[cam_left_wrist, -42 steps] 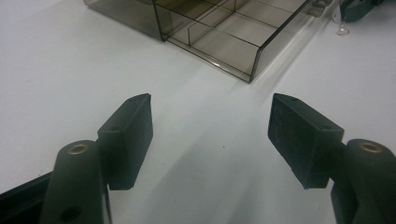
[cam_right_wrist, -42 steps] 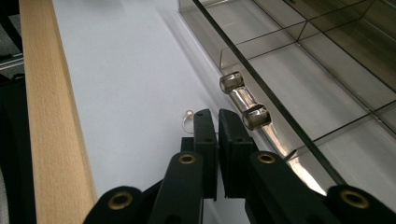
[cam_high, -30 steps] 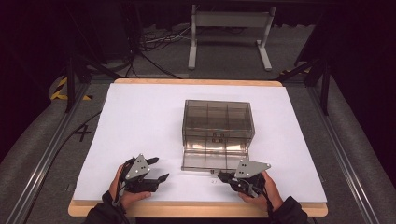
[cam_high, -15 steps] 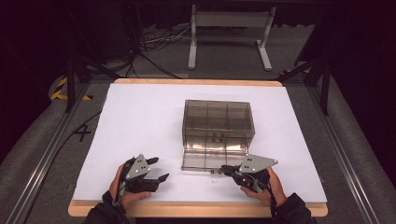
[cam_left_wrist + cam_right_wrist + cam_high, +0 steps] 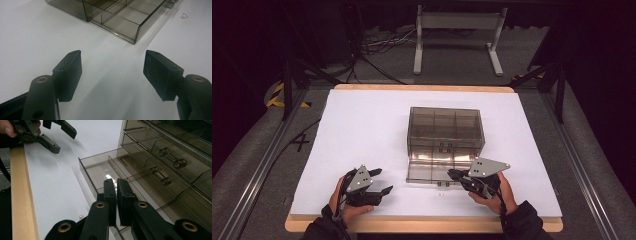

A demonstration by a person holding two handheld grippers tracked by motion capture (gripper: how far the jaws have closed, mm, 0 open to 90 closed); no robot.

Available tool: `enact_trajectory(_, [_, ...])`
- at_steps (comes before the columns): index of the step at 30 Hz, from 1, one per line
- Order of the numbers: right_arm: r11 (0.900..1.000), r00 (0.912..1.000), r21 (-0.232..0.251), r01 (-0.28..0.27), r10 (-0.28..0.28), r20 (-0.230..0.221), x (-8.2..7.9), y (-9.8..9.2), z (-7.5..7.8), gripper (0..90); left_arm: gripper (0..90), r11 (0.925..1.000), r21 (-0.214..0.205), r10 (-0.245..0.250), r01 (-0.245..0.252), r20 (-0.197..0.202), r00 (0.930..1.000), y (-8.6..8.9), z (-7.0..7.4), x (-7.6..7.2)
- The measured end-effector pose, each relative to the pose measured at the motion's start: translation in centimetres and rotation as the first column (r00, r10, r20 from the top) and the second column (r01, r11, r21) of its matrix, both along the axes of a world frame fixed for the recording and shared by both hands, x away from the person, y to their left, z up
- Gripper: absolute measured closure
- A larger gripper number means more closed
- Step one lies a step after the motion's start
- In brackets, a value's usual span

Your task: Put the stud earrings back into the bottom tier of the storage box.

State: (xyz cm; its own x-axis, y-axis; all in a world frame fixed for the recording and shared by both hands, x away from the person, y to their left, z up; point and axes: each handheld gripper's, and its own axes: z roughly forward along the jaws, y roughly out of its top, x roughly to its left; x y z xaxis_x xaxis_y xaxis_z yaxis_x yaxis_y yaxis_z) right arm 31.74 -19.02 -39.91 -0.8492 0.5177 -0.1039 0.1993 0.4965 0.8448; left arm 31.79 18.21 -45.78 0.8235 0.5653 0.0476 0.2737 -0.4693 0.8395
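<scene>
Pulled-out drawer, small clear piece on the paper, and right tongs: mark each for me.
Pulled-out drawer [image 5: 432, 170]: high view, on its clear floor.
Small clear piece [image 5: 184, 15]: left gripper view, on the piece itself, beside the drawer.
Right tongs [image 5: 116, 185]: right gripper view, between the shut fingertips, over the drawer's front wall.

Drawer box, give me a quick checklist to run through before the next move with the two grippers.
1. Bottom drawer of the smoky drawer box pulled out: ok, it juts toward the person.
2. Compartments of the open drawer empty: ok, in both gripper views only the dividers show.
3. Right gripper shut: ok, jaws together over the drawer's front wall; whether they pinch anything, cannot tell.
4. Left gripper open and free: ok, jaws wide apart over the white sheet, nothing between them.
5. Small clear piece on the sheet near the drawer's corner: cannot tell what it is.
6. Upper drawers closed: ok.
</scene>
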Motion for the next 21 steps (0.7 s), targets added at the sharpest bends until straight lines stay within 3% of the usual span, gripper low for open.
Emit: enact_trajectory(21, [0.9993,0.9992,-0.034,0.018,-0.019,-0.036,1.9,1.7,-1.5,86.7,31.7,1.0000,-0.008,-0.001,0.001,-0.007,1.0000,0.0,0.0,0.0])
